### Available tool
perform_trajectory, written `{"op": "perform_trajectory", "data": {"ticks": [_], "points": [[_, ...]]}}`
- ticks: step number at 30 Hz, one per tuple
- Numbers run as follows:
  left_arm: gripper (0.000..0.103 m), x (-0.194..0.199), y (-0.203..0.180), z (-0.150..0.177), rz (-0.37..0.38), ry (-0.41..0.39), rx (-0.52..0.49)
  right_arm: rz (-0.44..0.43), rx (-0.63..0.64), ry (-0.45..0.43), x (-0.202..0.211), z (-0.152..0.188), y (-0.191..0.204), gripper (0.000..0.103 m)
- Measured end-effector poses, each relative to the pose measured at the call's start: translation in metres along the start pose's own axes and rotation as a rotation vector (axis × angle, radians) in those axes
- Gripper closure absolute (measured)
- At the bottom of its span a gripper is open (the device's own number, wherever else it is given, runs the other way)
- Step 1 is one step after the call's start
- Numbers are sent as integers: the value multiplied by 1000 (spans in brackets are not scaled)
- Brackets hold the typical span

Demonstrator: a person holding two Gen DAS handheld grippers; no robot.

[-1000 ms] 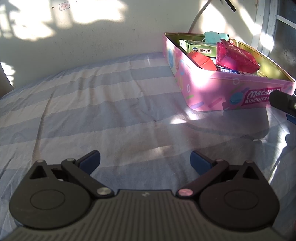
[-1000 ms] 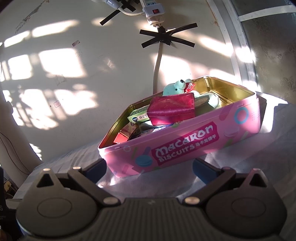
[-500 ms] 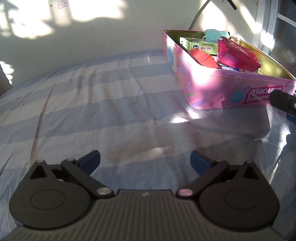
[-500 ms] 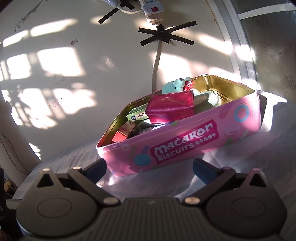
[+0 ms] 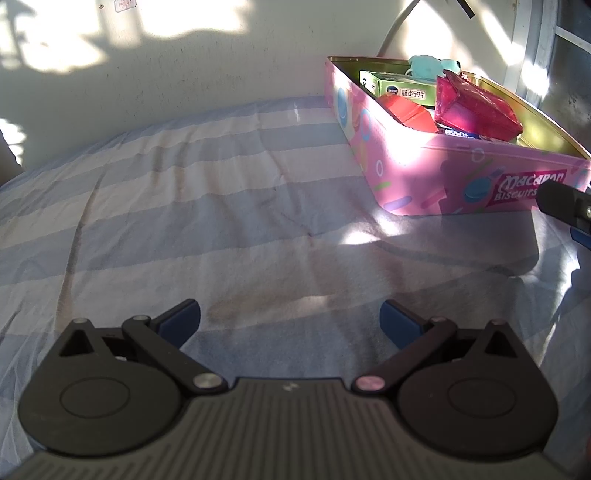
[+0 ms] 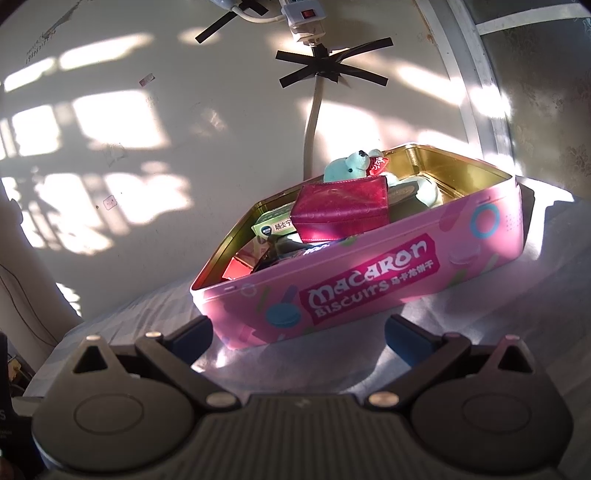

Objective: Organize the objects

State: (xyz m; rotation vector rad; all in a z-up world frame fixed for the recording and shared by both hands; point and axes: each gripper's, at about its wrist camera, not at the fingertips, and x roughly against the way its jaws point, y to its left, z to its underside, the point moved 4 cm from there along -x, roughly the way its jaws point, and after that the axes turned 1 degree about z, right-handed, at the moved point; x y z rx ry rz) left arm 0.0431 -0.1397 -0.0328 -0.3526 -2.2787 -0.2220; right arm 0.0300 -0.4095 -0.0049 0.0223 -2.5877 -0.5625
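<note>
A pink biscuit tin (image 6: 373,291) sits with no lid on a bed covered by a blue-and-white striped sheet (image 5: 207,206), close to a cream wall (image 5: 207,62). The tin is the landmark here.

Inside the tin, a glossy magenta pouch (image 6: 341,214) lies on top of the pile, tilted. Behind the pouch a teal plush bear (image 6: 349,168) leans against the tin's back edge with a small red tag by its head. To the pouch's left is a green box (image 6: 275,227) with printed characters, and lower in the left corner a red box (image 5: 406,110). The right end of the tin shows bare gold lining.

The right tongs (image 6: 298,338) are spread wide and empty, their blue tips just in front of the tin's long printed side, one near each end of the label. The left tongs (image 5: 290,321) are also spread wide and hold nothing; they hover over bare sheet, well apart from the tin, which lies ahead and to their right.

Above the tin, a white cable runs up the wall to a power strip (image 6: 304,16), fixed with crossed black tape (image 6: 334,68).
</note>
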Motion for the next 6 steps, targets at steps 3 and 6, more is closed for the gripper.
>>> {"op": "perform_trajectory", "data": {"ticks": [3,6], "points": [[0,2,0,-1,-4,-21,-7,0,5,-6,1,-1,1,0],[0,6,0,-4,1,-39,-15,7,28,-26,5,-3,4,0]]}}
